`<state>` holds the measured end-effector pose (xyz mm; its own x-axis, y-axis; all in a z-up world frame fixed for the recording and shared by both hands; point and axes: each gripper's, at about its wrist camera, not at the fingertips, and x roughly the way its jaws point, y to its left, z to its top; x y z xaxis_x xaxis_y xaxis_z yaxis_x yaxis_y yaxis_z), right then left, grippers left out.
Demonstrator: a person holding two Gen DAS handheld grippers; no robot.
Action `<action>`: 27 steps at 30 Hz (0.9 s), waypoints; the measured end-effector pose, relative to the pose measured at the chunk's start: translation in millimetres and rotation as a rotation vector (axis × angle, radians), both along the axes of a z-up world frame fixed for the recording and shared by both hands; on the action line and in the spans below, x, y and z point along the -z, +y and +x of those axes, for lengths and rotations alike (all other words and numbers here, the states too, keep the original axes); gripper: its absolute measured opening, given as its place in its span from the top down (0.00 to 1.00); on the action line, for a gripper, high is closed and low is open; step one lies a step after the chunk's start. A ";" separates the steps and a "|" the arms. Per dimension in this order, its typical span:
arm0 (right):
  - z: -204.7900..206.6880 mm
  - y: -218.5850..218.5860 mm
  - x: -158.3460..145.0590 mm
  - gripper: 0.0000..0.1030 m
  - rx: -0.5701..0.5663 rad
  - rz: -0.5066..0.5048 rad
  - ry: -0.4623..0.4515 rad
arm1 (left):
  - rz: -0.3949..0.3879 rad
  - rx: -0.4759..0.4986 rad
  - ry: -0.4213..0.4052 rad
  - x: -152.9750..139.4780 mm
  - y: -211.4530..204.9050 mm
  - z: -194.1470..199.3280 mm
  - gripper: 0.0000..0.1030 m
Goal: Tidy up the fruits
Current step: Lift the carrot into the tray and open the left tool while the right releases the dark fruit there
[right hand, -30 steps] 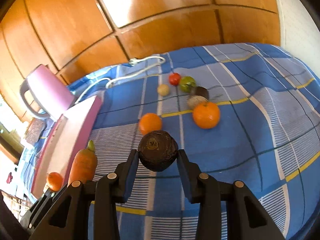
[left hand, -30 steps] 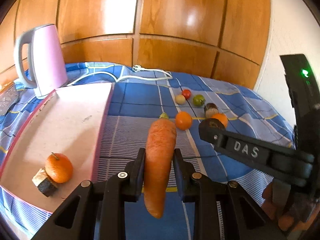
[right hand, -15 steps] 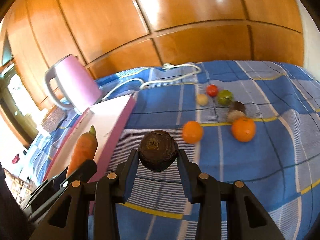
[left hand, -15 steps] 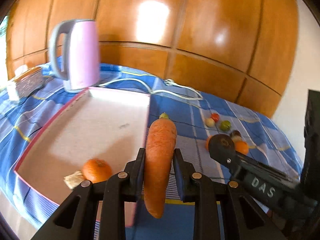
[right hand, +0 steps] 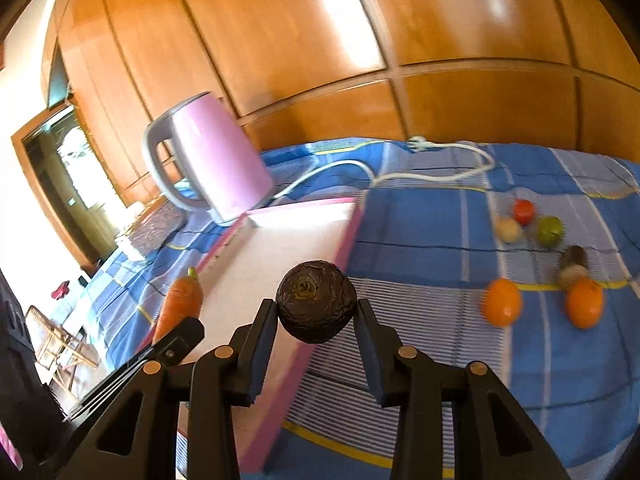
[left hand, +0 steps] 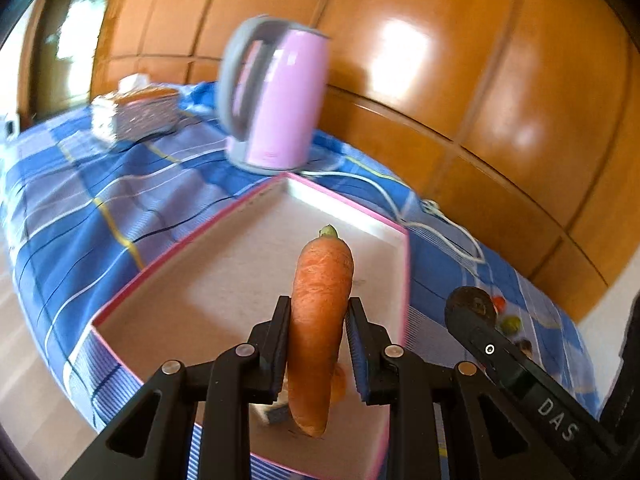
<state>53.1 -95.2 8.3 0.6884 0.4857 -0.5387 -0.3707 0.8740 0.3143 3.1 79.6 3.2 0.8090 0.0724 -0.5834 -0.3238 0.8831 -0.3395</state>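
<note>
My left gripper (left hand: 316, 344) is shut on an orange carrot (left hand: 320, 312), held upright above the pink-rimmed tray (left hand: 240, 264). An orange (left hand: 338, 386) in the tray shows partly behind the carrot. My right gripper (right hand: 316, 320) is shut on a dark round beet (right hand: 316, 300), over the tray's right rim (right hand: 344, 240). The carrot also shows in the right wrist view (right hand: 180, 304), the beet in the left wrist view (left hand: 470, 306). Two oranges (right hand: 502, 302) (right hand: 584, 304), a tomato (right hand: 524, 211), a green fruit (right hand: 550, 230) and a pale one (right hand: 507, 229) lie on the blue cloth.
A pink kettle (left hand: 276, 96) (right hand: 212, 160) stands behind the tray, its white cord (right hand: 400, 176) trailing across the checked cloth. A foil-wrapped pack (left hand: 136, 116) lies at the far left. A wooden panelled wall (right hand: 360, 60) stands behind. The bed edge drops off at the left.
Both grippers have swung left with their loads. The left one now holds the carrot over the tray; the right one carries the beet to the tray's rim. The loose fruits have shifted right.
</note>
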 end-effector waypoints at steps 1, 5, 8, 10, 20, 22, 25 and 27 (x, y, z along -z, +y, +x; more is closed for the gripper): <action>1.4 6.5 -0.8 0.61 -0.015 -0.002 -0.004 | -0.013 -0.018 0.005 1.5 5.9 0.5 0.74; 6.6 31.2 -1.7 0.61 -0.077 -0.017 -0.007 | -0.060 -0.075 0.032 8.9 22.3 4.1 0.74; 10.2 44.3 1.1 0.60 -0.101 -0.027 0.007 | -0.083 -0.113 0.028 11.6 31.8 5.2 0.74; 10.8 47.3 2.5 0.60 -0.108 -0.025 0.008 | -0.092 -0.128 0.034 13.8 35.0 5.4 0.73; 4.0 34.0 2.0 0.60 -0.069 -0.050 0.011 | -0.052 -0.106 0.021 9.9 25.4 4.4 0.66; 1.4 29.7 1.4 0.60 -0.058 -0.062 0.006 | -0.039 -0.090 0.017 8.3 20.9 4.9 0.66; -2.0 19.9 1.6 0.60 -0.039 -0.066 0.011 | -0.018 -0.062 0.015 6.6 14.3 6.4 0.64; -3.5 13.8 2.0 0.60 -0.023 -0.072 0.015 | -0.008 -0.044 0.014 5.9 10.5 7.2 0.62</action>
